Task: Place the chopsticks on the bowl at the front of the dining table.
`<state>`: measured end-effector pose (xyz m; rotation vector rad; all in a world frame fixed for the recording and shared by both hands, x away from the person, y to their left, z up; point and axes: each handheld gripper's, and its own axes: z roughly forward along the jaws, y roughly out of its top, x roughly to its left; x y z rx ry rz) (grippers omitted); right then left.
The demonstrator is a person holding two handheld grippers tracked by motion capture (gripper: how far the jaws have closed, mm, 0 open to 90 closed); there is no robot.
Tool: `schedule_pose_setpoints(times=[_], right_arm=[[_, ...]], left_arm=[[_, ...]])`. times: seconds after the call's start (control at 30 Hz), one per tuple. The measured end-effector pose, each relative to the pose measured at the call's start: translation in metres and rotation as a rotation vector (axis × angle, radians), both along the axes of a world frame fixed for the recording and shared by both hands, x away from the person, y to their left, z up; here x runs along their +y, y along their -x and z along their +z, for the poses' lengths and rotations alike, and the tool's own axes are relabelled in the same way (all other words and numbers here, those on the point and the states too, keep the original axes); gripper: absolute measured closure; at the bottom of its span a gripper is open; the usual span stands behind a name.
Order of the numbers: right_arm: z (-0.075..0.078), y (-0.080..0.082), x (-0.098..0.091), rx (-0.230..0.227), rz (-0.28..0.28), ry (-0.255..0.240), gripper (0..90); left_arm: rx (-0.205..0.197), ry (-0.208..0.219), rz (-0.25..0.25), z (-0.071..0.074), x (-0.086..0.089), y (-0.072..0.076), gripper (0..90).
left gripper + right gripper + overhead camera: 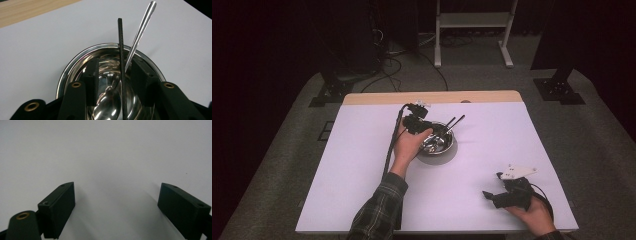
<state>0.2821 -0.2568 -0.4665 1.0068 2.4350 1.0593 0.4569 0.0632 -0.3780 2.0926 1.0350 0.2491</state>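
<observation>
**So: L jaws loose over the bowl, R parked**

Right now your left gripper (pixel 424 129) sits over the near-left rim of the steel bowl (pixel 438 142), which stands on the white tabletop (pixel 362 150) a bit left of centre. In the left gripper view its jaws stand apart, w/ two utensils between them: a black stick-like handle (pixel 121 65) and a shiny spoon (pixel 140 32). The spoon's scoop lies in the bottom of the bowl, its handle leaning out over the far rim; the black handle runs straight up beside it, also crossing that rim. The pads press on neither; there's a gap on each side. In the high view both handles poke out of the bowl toward the back right.

Your right gripper (pixel 499 192) rests at the tabletop's near-right corner, well apart from the bowl. Its jaws are spread wide, nothing between them but bare white surface in the right gripper view.
</observation>
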Motion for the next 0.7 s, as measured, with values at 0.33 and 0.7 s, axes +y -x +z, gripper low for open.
schedule_pose_setpoints(times=[0.33, 0.7], right_arm=[[0.000, 0.000, 0.000, 0.000, 0.000, 0.000, 12.6], [0.000, 0.000, 0.000, 0.000, 0.001, 0.000, 12.6]], left_arm=[[-0.020, -0.004, 0.015, 0.011, 0.033, 0.018, 50.2], [-0.047, -0.007, 0.055, 0.016, 0.066, 0.032, 36.1]])
